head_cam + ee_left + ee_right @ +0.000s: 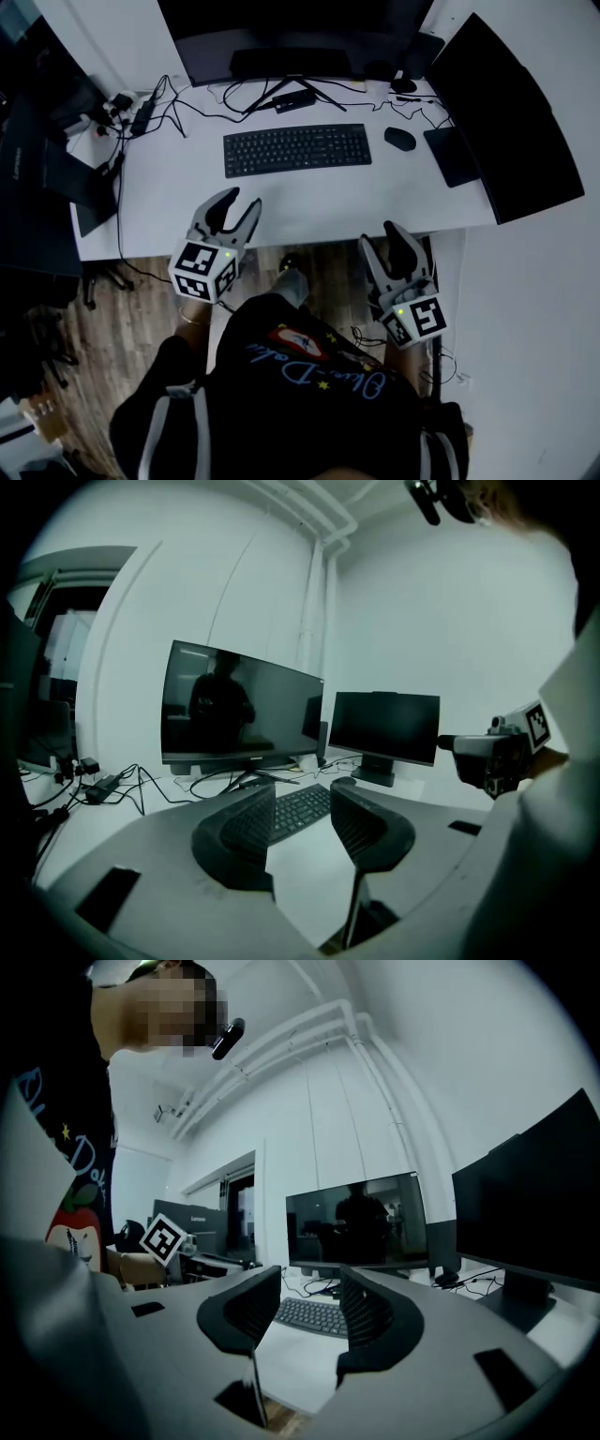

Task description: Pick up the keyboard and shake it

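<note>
Keyboard (297, 149): black, lying flat on the white desk (309, 202) in front of the centre monitor (291, 33), with a mouse (400, 138) to its right.
Left gripper (239, 202): jaws apart, nothing between them, over the desk's near edge, short of the keyboard.
Right gripper (382, 236): jaws apart, empty, at the near edge, apart from the keyboard.

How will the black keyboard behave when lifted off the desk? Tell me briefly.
Probably stiff: the keyboard is a long, flat slab, so it should lift without sagging. Gripped at one end it might tilt. Cables lie just behind it; one may be its own and tug.
</note>
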`<state>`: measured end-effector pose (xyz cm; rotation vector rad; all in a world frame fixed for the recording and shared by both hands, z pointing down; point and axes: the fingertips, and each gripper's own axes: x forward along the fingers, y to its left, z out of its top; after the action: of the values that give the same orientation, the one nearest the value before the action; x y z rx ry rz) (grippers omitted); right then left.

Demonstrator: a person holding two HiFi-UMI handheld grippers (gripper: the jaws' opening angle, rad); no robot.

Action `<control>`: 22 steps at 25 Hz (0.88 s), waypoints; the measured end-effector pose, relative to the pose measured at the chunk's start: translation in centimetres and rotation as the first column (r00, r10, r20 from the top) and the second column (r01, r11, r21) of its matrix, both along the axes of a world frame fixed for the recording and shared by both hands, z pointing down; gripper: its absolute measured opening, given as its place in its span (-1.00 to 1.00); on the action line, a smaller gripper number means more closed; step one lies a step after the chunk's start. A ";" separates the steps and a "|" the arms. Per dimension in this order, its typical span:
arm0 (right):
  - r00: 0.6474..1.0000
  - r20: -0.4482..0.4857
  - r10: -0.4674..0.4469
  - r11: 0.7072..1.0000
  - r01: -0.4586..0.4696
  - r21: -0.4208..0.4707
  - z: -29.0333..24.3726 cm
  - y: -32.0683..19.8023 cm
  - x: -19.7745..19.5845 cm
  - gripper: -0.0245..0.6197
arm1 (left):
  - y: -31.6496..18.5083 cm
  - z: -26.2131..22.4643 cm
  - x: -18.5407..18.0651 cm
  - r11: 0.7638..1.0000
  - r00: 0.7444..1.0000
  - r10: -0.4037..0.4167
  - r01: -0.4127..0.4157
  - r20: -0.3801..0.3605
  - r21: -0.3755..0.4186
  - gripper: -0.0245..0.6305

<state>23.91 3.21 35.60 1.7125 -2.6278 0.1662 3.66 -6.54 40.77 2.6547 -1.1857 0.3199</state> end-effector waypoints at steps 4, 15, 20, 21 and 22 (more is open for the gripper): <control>1.000 -0.024 -0.006 1.000 0.006 -0.018 0.1 -3.7 1.6 -0.41 | -4.7 0.6 -0.5 0.999 0.998 -0.052 0.052 0.026 0.015 -0.44; 0.997 -0.046 -0.060 0.996 0.057 -0.071 1.1 -13.3 1.6 -0.41 | -13.7 6.6 -4.8 0.979 0.986 -0.165 0.164 0.008 -0.125 -0.37; 0.995 -0.058 -0.075 0.994 0.070 -0.088 1.8 -16.0 0.9 -0.41 | -17.6 10.6 -7.3 0.951 0.975 -0.220 0.221 0.030 -0.215 -0.37; 0.995 -0.059 -0.077 0.993 0.071 -0.091 1.9 -16.5 0.8 -0.41 | -18.2 11.5 -7.6 0.945 0.974 -0.221 0.225 0.044 -0.238 -0.37; 0.995 -0.061 -0.076 0.993 0.070 -0.094 2.1 -16.9 0.7 -0.41 | -18.7 12.4 -7.9 0.939 0.974 -0.218 0.225 0.057 -0.261 -0.37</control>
<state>24.65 -13.66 37.70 1.5647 -2.5891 0.2233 -4.21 -25.23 53.16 2.2702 -1.3313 0.4427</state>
